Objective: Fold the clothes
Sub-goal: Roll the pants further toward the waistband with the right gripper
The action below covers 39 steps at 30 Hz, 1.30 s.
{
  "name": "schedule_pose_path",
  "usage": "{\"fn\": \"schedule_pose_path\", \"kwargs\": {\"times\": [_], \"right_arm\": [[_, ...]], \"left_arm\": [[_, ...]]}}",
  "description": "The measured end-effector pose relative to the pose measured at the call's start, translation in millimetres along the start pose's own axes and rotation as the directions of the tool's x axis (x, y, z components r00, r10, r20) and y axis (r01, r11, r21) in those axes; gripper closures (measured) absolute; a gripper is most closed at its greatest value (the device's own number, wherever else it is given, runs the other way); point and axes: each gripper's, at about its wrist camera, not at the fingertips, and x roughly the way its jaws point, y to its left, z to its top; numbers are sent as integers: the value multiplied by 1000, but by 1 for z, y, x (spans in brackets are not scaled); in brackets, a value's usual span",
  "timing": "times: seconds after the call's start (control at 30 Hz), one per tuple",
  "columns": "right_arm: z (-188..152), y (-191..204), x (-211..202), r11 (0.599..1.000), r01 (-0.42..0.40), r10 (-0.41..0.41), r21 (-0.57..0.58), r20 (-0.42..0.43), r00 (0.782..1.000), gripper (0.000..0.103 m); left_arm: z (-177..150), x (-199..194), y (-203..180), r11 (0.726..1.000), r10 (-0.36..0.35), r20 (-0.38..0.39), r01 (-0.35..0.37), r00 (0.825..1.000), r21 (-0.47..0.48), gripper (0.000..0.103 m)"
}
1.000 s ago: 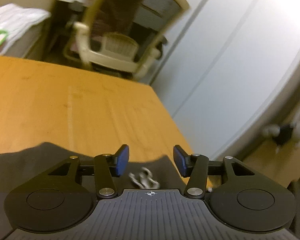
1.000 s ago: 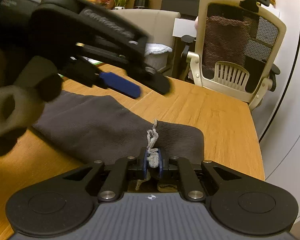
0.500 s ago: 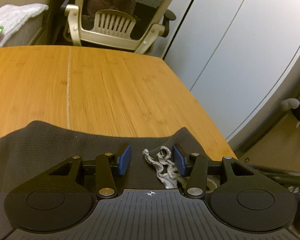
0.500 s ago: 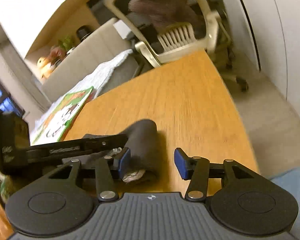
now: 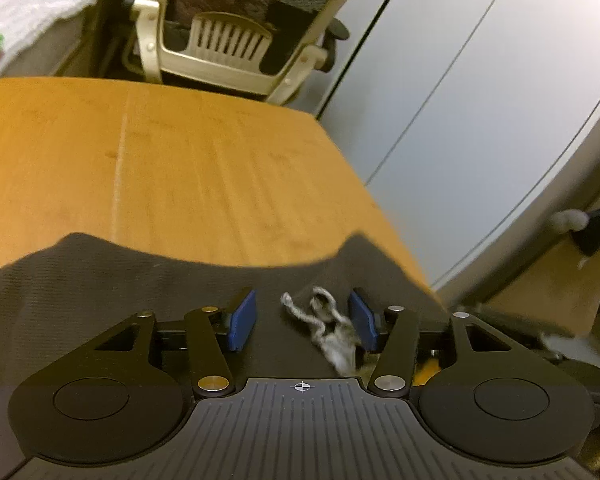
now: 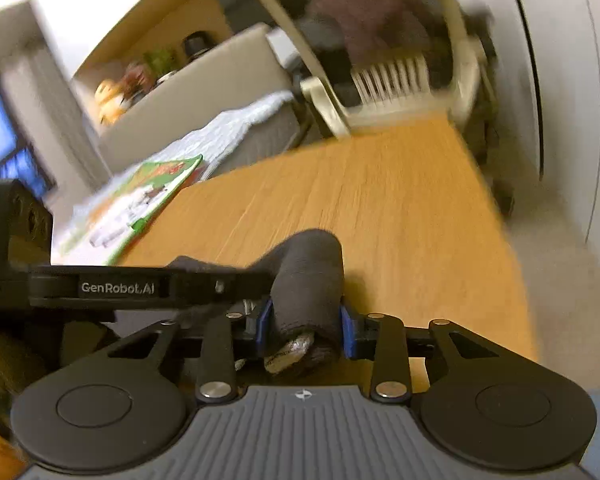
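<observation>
A dark grey garment (image 5: 100, 292) lies on the near part of a wooden table (image 5: 180, 168), close to the table's right edge. In the left wrist view it spreads flat across the near foreground, and a pale, knotted drawstring (image 5: 324, 324) rests on top of it. The left gripper (image 5: 302, 318) hovers over the cloth with its jaws opening; the drawstring lies between the blue pads, close to the right-hand one, and neither pad presses on it. In the right wrist view, one end of the garment (image 6: 308, 280) is rolled into a thick bundle that stands up from the table. The right gripper (image 6: 306, 328) has that bundle between its blue pads, its jaws closing, both pads touching the cloth. The left gripper's black body (image 6: 116, 288) reaches in from the left, just beside the bundle. Beyond the table's far edge stands a cream office chair (image 5: 228, 48) with a mesh back. To the far left, a green booklet (image 6: 140, 200) lies on a white cloth (image 6: 228, 132). The right wrist view is blurred.
</observation>
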Motion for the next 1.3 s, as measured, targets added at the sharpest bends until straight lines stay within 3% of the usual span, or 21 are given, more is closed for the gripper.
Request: {"fn": "schedule_pose_path", "kwargs": {"times": [0.07, 0.17, 0.33, 0.43, 0.5, 0.53, 0.67, 0.73, 0.77, 0.8, 0.87, 1.0, 1.07, 1.13, 1.2, 1.3], "right_arm": [[7, 18, 1, 979, 77, -75, -188, 19, 997, 70], [2, 47, 21, 884, 179, -173, -431, 52, 983, 69], [-31, 93, 39, 687, 307, -271, -659, 160, 949, 69], [-37, 111, 45, 615, 337, -292, -712, 192, 937, 68], [-36, 113, 45, 624, 328, -286, -709, 184, 940, 67], [-32, 110, 43, 658, 304, -270, -689, 161, 949, 64], [-3, 77, 12, 874, 98, -95, -475, 30, 995, 53], [11, 52, -1, 961, 1, -3, -278, -7, 1000, 53], [17, 38, -6, 985, -40, 38, -166, -17, 999, 52], [21, 24, -9, 996, -65, 64, -59, -20, 998, 51], [23, 3, -6, 992, -81, 83, 98, -21, 996, 35], [17, -10, 12, 961, -137, 149, 242, -33, 988, 33], [17, -1, 12, 969, -151, 163, 198, -43, 986, 47], [20, 29, 7, 998, -46, 44, -34, -57, 997, 58], [17, 53, 5, 972, 36, -46, -232, -38, 998, 59], [6, 76, 4, 920, 77, -86, -385, -7, 996, 60]], "left_arm": [[5, -6, 4, 1000, 3, 16, -3, 1000, -19, 36], [13, -19, 12, 998, 16, 46, -13, 999, -61, 36], [22, -20, 13, 998, 18, 45, -15, 999, -58, 36], [24, -7, 5, 999, 9, 31, -8, 999, -34, 39], [21, -2, 7, 999, 26, 27, -26, 999, -24, 34], [20, 1, 10, 999, 35, 23, -34, 999, -24, 34], [16, 8, 19, 997, 74, 24, -74, 997, -25, 29], [14, 8, 24, 996, 82, 29, -81, 996, -31, 29], [14, 9, 25, 996, 84, 31, -83, 996, -36, 29], [14, 10, 26, 996, 84, 33, -83, 996, -39, 29], [14, 11, 26, 996, 85, 37, -84, 996, -41, 29], [14, 6, 26, 994, 102, 41, -100, 994, -46, 31], [14, 0, 29, 992, 112, 45, -109, 993, -59, 32], [17, -13, 32, 991, 112, 63, -107, 992, -84, 33], [20, -25, 31, 992, 96, 91, -87, 991, -91, 33], [22, -32, 25, 996, 73, 108, -66, 992, -68, 31]]}}
